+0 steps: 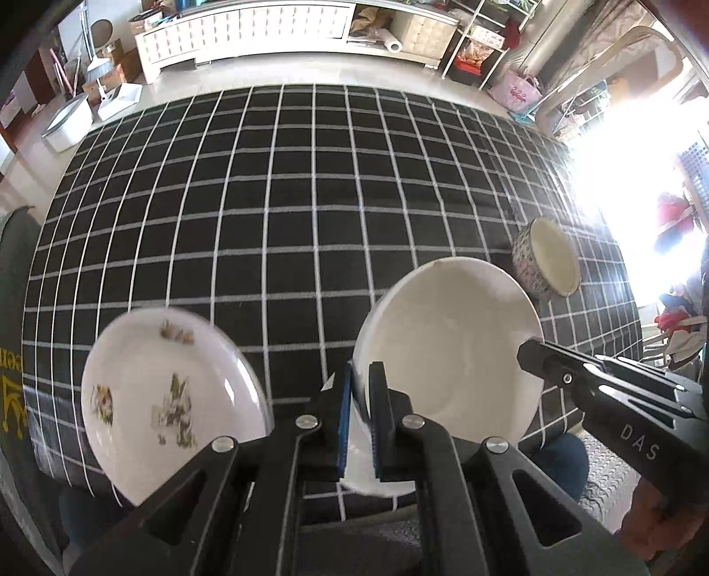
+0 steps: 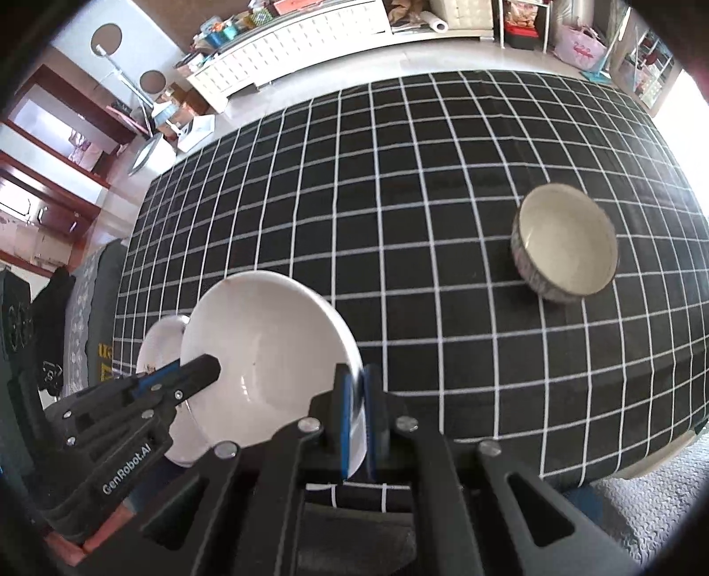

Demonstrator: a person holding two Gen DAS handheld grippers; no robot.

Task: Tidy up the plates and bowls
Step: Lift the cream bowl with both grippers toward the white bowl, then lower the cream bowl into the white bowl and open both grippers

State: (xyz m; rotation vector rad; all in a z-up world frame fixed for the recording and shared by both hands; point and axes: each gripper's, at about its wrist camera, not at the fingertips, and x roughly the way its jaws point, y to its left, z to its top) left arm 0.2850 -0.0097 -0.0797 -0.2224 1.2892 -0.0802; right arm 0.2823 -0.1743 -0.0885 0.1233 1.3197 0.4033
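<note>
Two grippers: left gripper (image 1: 361, 416) and right gripper (image 2: 360, 421) both clamp the white bowl's (image 1: 447, 350) rim, lower centre.
Flowered plate (image 1: 173, 407): lower left.
Patterned bowl (image 2: 565, 241): right, on checked tablecloth (image 2: 399, 199).

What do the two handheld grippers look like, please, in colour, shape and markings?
Both are black angular frames with silver bolts and blue-padded fingers. The right gripper reads "DAS" in pale letters; the left gripper reads "GenRobot.AI" in white. No cables show.

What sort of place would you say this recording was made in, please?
Most likely a lived-in home. A table under a checked tablecloth holds crockery such as a patterned bowl, with a long white cabinet and cluttered storage shelves behind.
</note>
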